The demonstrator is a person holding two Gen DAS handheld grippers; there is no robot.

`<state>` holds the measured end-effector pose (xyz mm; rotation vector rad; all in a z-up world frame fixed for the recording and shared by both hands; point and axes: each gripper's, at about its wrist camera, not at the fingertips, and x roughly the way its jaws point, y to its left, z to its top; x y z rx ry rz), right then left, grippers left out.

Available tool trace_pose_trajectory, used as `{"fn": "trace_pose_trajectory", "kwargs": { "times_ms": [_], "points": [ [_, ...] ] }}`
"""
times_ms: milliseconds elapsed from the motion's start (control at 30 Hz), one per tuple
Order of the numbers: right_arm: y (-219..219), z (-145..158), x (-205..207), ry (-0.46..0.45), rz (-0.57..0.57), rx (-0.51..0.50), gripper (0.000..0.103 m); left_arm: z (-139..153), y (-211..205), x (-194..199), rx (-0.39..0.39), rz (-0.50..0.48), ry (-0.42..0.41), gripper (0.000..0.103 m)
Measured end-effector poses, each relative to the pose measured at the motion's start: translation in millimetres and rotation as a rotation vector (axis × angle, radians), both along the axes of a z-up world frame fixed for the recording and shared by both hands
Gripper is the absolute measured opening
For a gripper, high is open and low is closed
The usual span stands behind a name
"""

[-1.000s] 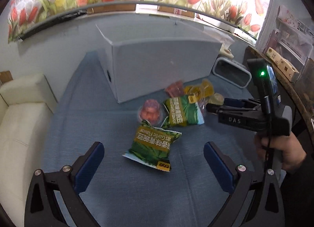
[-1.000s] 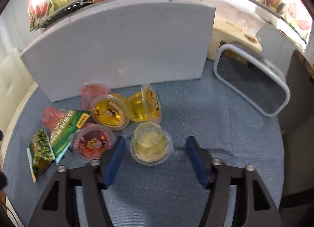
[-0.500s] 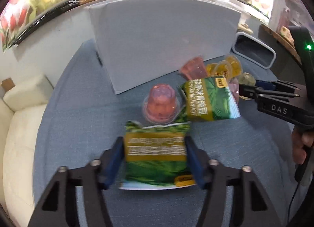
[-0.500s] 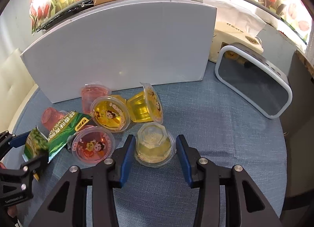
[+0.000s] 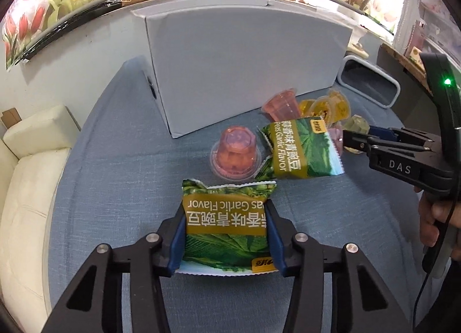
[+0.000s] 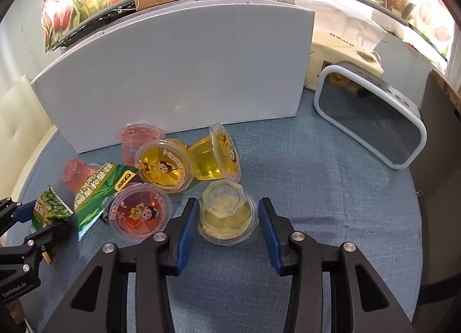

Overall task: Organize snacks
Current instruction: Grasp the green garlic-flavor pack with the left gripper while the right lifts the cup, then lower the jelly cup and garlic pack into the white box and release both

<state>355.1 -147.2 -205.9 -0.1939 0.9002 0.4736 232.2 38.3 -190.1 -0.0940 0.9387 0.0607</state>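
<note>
Left wrist view: the left gripper (image 5: 225,235) has its blue pads pressed against both side edges of a green pea packet (image 5: 226,225), clamped on it where it lies flat on the blue tablecloth (image 5: 115,166). Just beyond the packet's far edge sits an upturned pink jelly cup (image 5: 236,155), and touching that cup's right side lies a second green pea packet (image 5: 299,151), tilted up against the cluster behind it.

Right wrist view: the right gripper (image 6: 227,225) has its fingers apart — one on each side of an upturned pale yellow jelly cup (image 6: 226,217), with a narrow gap showing on the right and the left pad close to or touching the rim; I cannot tell which. Just left of it lies a red-lidded jelly cup (image 6: 138,213), lid up. Behind are two yellow jelly cups, one facing up (image 6: 164,170) and one tipped on its side (image 6: 216,157), and another pink cup (image 6: 138,138) near the wall of a white box (image 6: 178,73). A grey-rimmed mirror-like device (image 6: 371,128) leans well to the right — apart from the snacks.
</note>
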Motion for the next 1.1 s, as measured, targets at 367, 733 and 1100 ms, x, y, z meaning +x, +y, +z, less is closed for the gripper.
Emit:
{"fn": "trace_pose_trajectory", "kwargs": {
  "times_ms": [367,733,1100],
  "points": [
    [-20,17,-30,-0.006,-0.007,0.036,0.041,33,-9,-18,-0.011,-0.023,-0.049,0.053],
    [-39,90,-82,-0.116,0.045,0.102,0.041,94,-22,-29,-0.025,-0.055,-0.115,0.053],
    [-24,152,-53,-0.192,0.078,0.138,0.041,154,-4,12,-0.059,-0.018,-0.201,0.053]
  ]
}}
